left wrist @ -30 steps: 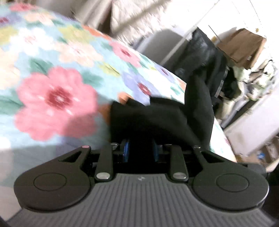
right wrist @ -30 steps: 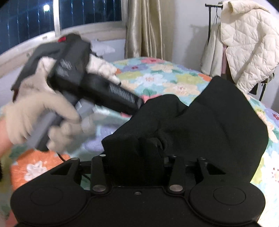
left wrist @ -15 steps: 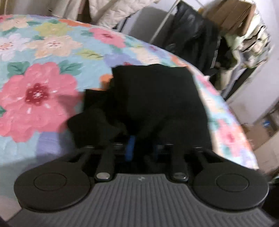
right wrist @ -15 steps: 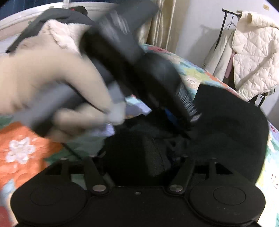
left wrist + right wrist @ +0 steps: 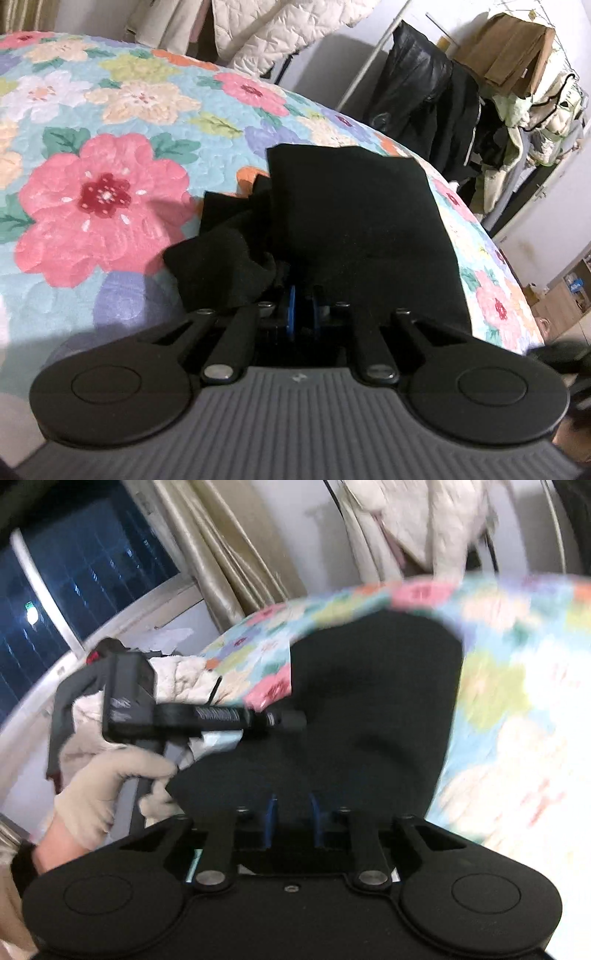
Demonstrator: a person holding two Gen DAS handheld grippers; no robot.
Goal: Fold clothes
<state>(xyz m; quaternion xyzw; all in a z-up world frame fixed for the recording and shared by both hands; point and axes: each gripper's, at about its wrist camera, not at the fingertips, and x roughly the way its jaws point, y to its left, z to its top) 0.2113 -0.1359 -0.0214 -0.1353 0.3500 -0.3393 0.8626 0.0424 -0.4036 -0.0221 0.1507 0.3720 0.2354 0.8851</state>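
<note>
A bed under a floral quilt (image 5: 122,122) fills the room's middle. Gold curtains (image 5: 221,550) hang beside a dark night window (image 5: 85,572). Past the bed's far edge, a clothes rack (image 5: 443,110) holds dark coats against a white wall (image 5: 332,55).

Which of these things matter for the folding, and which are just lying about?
Part of the job:
black fabric garment
left gripper
right gripper
flowered quilted bedspread

Just lying about:
cream quilted jacket
gold curtain
brown cardboard box
</note>
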